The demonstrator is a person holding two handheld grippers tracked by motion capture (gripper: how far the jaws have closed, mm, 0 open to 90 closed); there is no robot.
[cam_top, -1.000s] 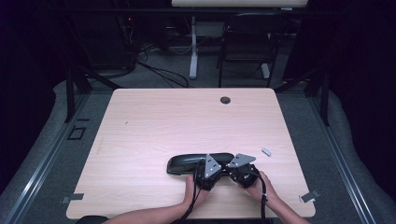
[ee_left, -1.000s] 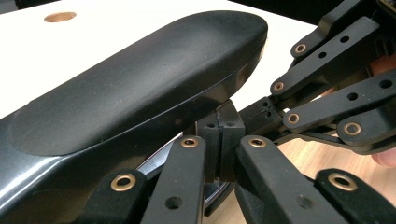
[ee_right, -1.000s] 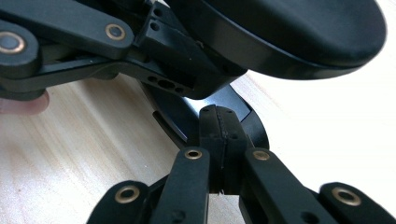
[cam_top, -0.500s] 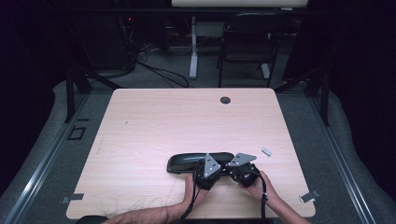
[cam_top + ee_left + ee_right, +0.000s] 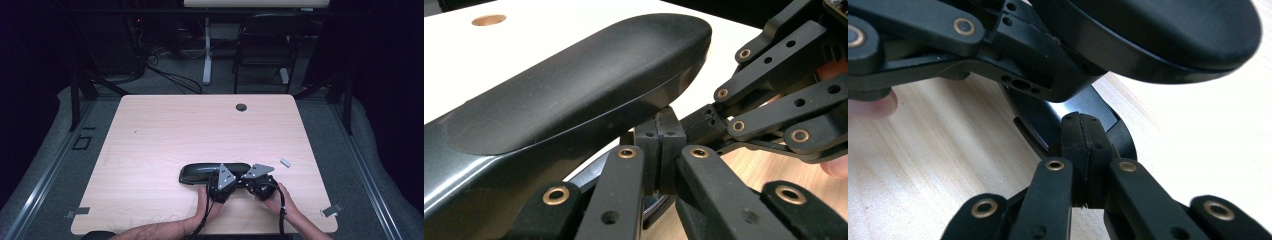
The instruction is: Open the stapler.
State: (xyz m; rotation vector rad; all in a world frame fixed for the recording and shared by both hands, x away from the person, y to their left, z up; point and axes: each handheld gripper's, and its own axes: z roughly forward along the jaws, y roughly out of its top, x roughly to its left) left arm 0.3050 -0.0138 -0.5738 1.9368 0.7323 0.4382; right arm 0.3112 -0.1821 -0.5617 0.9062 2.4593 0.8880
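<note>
While you hold both tools low at the near edge, the wooden worktop [image 5: 165, 150] spreads widest of all, pale and mostly bare beyond the black case [image 5: 212, 171]. That case, a long rounded glossy shell, lies flat on the worktop and stretches left to right right in front of your hands; its right end sits closest to both tools. In the left gripper view the case [image 5: 574, 95] rises as a dark curved lid over the jaw tips, and in the right gripper view the case [image 5: 1168, 35] arches over them too, with a shiny black lower part under it.

Your left hand-held gripper [image 5: 220, 181] sits just at the near side of the case, its grey three-cornered plate turned up. Its jaws are pressed together with nothing between them, the tips against or just under the case's lower edge; I cannot tell whether they touch it. Your right hand-held gripper [image 5: 261, 181] sits just right of the case's right end, close beside the left one, and its jaws are likewise pressed together on nothing, pointing at the underside of the case.

Well to the right of the case lies a small grey piece [image 5: 285, 162], and far beyond the case, near the worktop's far edge, sits a round cable hole [image 5: 241, 107].
</note>
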